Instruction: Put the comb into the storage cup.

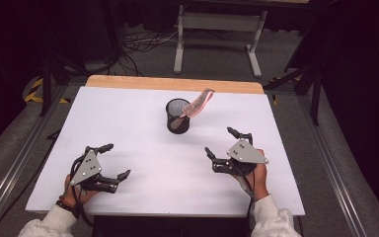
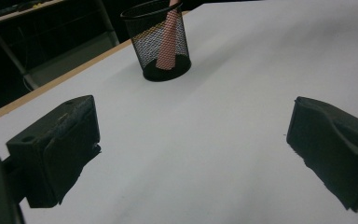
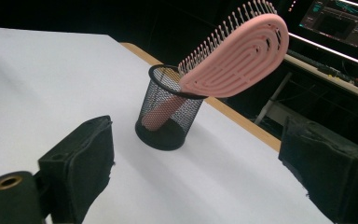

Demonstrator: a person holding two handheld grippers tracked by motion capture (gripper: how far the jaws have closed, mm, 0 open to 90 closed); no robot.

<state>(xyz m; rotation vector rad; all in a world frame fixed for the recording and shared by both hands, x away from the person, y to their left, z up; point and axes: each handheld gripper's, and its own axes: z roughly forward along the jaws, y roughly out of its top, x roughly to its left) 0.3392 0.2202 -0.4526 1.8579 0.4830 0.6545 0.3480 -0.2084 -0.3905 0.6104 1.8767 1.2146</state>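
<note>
1. High view: we see a white table with a black mesh cup standing upright near its middle, toward the far edge.
2. A pink hairbrush sits in the cup, handle down and head up, leaning toward the right and resting on the cup's rim.
3. Our left gripper rests near the table's near left corner, well apart from the cup. Its jaws stand wide apart with nothing between them.
4. Our right gripper hovers at the near right, nearer to the cup than the left one but not touching it. Its jaws are spread wide and hold nothing.
5. In the left gripper view, the two black jaws rise at either side with bare table between them. The mesh cup stands farther off at the upper left, and the brush's pink handle shows through the mesh, reaching down to the base.
6. In the right gripper view, the jaws again stand far apart, with only table surface between them. The cup lies ahead, between the jaws' lines of sight but clear of both pads. The brush head tilts up and right above the rim, its slotted back facing us and the bristles along its upper edge.
7. Beyond the table's wooden far edge we see a grey floor and a white stand.
</note>
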